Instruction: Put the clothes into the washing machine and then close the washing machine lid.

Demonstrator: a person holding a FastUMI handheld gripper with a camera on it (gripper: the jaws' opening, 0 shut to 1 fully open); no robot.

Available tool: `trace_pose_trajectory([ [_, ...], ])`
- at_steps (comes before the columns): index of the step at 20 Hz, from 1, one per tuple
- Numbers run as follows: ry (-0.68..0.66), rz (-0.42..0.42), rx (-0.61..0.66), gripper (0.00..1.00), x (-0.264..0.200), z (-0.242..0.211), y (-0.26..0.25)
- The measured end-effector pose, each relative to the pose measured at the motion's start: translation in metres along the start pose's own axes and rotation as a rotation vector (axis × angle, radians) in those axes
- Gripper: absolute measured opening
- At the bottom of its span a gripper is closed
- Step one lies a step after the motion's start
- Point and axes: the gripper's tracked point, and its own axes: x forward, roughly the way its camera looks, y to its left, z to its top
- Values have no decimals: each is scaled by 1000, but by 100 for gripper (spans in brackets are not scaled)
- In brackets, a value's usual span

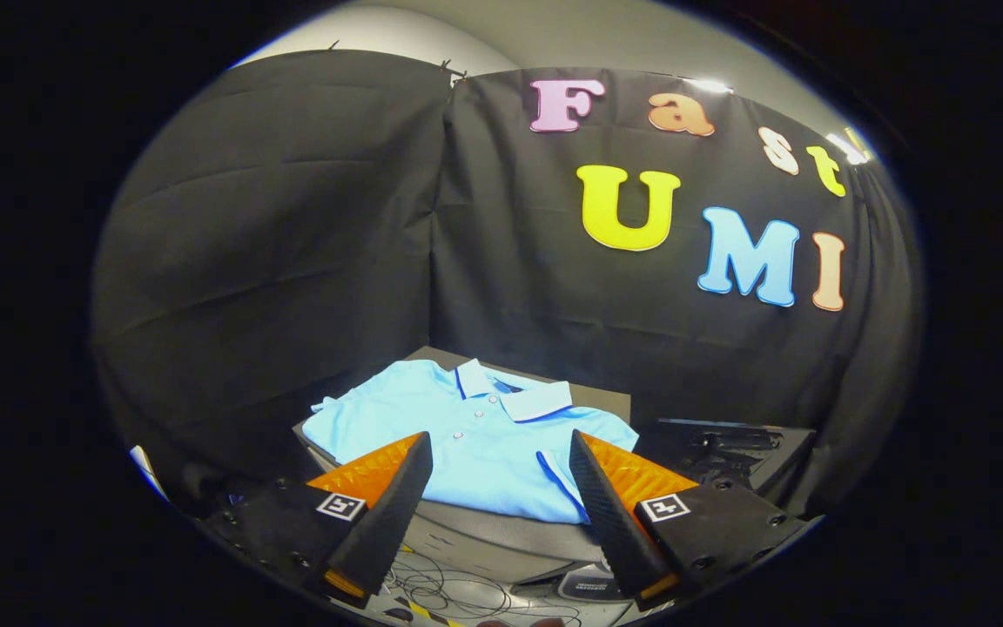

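The tongs (497, 448) are standing wide open with nothing between their fingers, hanging short of the shirt (475, 435) and above its near edge. The shirt, a light blue polo with a white collar and a row of buttons, is lying flat and folded on the grey top of what is probably the washer (484, 531), a rounded body. Its collar is pointing away from the tongs, toward the booth wall. The shirt's near hem is reaching almost to the washer's front rim and seems to be drooping a little over it on the right side. One sleeve is spreading out to the left of the shirt's body and its cuff is stopping near the washer's left edge; the other sleeve is lying to the right, partly hidden behind the right finger. Beyond the collar, a strip of the bare top is showing before the wall is rising behind it.

Right of the shirt, a dark case or tray (728, 448) is sitting beside the washer, at about the same height, its contents too dim to make out. Below the washer's front, loose cables (440, 592) are trailing across a pale floor, with a yellow and black striped mark among them.

Above the shirt the air is standing free up to the wall, and the gap between the fingers is spanning much of the shirt's front.
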Motion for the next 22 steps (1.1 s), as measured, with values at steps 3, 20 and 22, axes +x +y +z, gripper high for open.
trace_pose_trajectory([
  [3,6,16,9,99,23,6,18],
  [20,153,-33,0,99,123,-43,42],
  [22,171,-46,-13,99,129,-48,37],
])
